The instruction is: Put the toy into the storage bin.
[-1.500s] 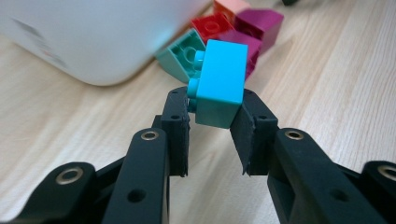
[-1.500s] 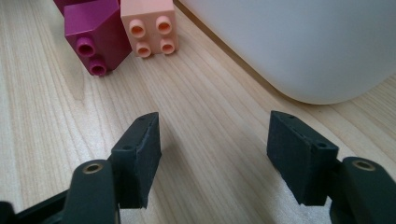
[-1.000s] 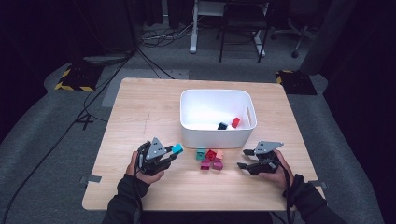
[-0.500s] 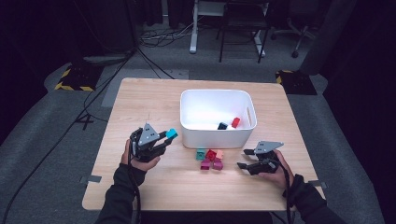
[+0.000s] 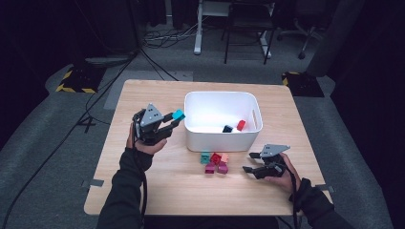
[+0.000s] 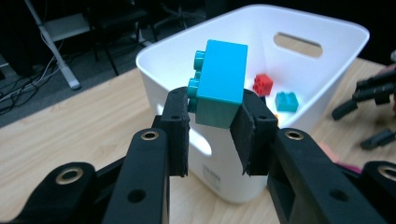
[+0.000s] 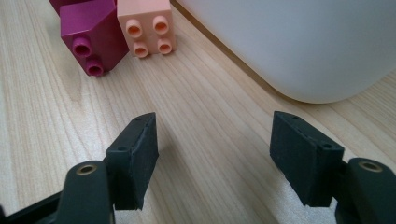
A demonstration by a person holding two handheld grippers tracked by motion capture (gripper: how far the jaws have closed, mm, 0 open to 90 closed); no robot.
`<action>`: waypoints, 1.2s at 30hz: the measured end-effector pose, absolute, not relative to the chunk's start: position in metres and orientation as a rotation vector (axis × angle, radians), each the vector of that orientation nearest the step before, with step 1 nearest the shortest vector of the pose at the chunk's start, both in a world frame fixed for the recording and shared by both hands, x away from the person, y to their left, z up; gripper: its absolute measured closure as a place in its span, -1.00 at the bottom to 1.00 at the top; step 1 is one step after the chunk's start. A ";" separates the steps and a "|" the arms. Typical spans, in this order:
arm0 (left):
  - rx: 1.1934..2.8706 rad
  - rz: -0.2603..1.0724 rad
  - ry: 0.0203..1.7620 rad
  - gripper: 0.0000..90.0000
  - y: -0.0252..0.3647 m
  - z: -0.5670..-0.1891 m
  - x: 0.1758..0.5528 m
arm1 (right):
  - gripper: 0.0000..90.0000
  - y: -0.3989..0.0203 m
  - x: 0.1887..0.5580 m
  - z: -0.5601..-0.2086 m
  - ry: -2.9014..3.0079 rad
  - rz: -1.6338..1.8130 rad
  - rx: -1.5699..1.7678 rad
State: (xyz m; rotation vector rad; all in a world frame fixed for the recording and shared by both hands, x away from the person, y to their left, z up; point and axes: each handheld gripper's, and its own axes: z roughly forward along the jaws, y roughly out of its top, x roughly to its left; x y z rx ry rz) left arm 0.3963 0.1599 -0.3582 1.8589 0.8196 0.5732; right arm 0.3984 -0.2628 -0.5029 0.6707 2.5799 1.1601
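your left gripper (image 5: 168, 123) is pinching a turquoise plastic building brick (image 6: 219, 84) between its two black pads, with the brick's studs facing sideways toward one pad. you are holding that brick in the air just beside the near left corner of the white plastic bin (image 5: 191, 136), about level with its rim. inside the bin a red brick (image 5: 241, 125) and a dark brick (image 5: 227, 129) are lying on the floor. your right gripper (image 5: 251, 162) is resting low over the light wooden table (image 5: 157, 191) with its jaws spread apart and nothing between them, having just been opening a little. a small cluster of loose bricks (image 5: 215, 163) is sitting in front of the bin, between your two hands; its peach brick (image 7: 145, 25) and magenta brick (image 7: 91, 35) are lying ahead of the right gripper's pads, apart from them.
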 end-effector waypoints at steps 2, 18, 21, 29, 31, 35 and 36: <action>1.854 0.564 0.812 0.52 0.157 -0.353 0.401 | -0.27 -0.263 0.398 -0.503 2.580 1.160 0.671; 1.897 0.513 0.736 0.52 0.106 -0.336 0.434 | -0.28 -0.263 0.398 -0.503 2.581 1.160 0.669; 1.923 0.508 0.724 0.52 0.095 -0.336 0.440 | -0.28 -0.263 0.398 -0.503 2.581 1.160 0.670; 1.969 0.474 0.722 0.52 0.071 -0.342 0.452 | -0.28 -0.262 0.398 -0.503 2.581 1.171 0.680; 1.983 0.479 0.722 0.52 0.067 -0.344 0.454 | -0.28 -0.262 0.397 -0.503 2.582 1.177 0.696; 2.002 0.471 0.718 0.52 0.060 -0.346 0.455 | -0.28 -0.262 0.397 -0.503 2.584 1.174 0.686; 1.988 0.466 0.727 0.52 0.058 -0.347 0.455 | -0.28 -0.262 0.397 -0.503 2.584 1.173 0.684</action>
